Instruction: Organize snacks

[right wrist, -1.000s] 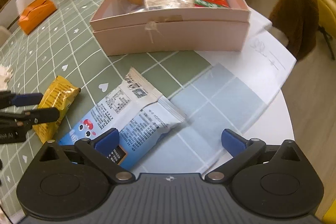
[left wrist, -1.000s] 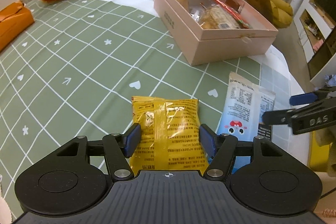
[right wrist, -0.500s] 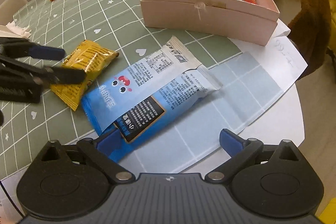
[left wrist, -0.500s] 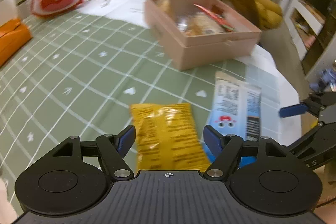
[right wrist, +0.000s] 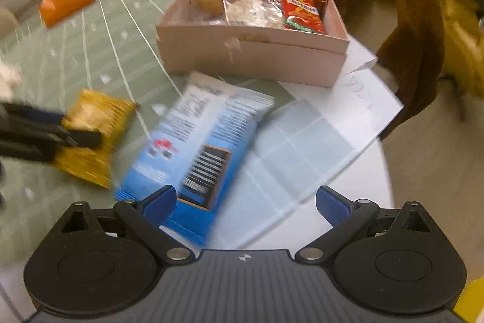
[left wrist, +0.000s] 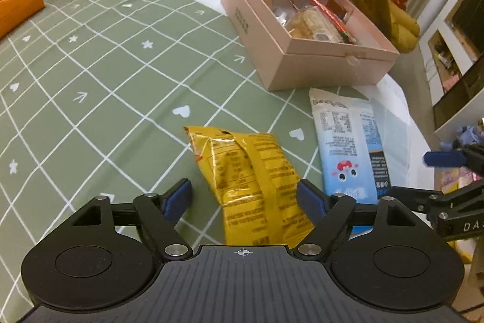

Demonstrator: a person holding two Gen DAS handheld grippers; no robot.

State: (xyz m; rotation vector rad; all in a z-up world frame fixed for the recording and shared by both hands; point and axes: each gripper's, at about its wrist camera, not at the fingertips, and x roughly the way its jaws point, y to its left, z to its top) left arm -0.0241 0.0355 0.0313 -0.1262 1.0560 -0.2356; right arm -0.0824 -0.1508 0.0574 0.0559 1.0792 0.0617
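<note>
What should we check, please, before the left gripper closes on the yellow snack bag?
1. Left gripper open: ok; its jaws have just been opening.
2. Yellow snack bag between the pads: ok, though it sits nearer the right pad.
3. Bag free of the blue snack pack: ok, they lie side by side.
4. Room in the pink box: cannot tell; it already holds several snacks.
5. Right gripper clear of the path: ok; open over the blue pack's near end.

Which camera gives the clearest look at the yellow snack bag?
The left wrist view: the yellow snack bag lies sharp and nearly whole between open jaws. The right wrist view shows it blurred at the left edge, partly behind the other gripper.
</note>
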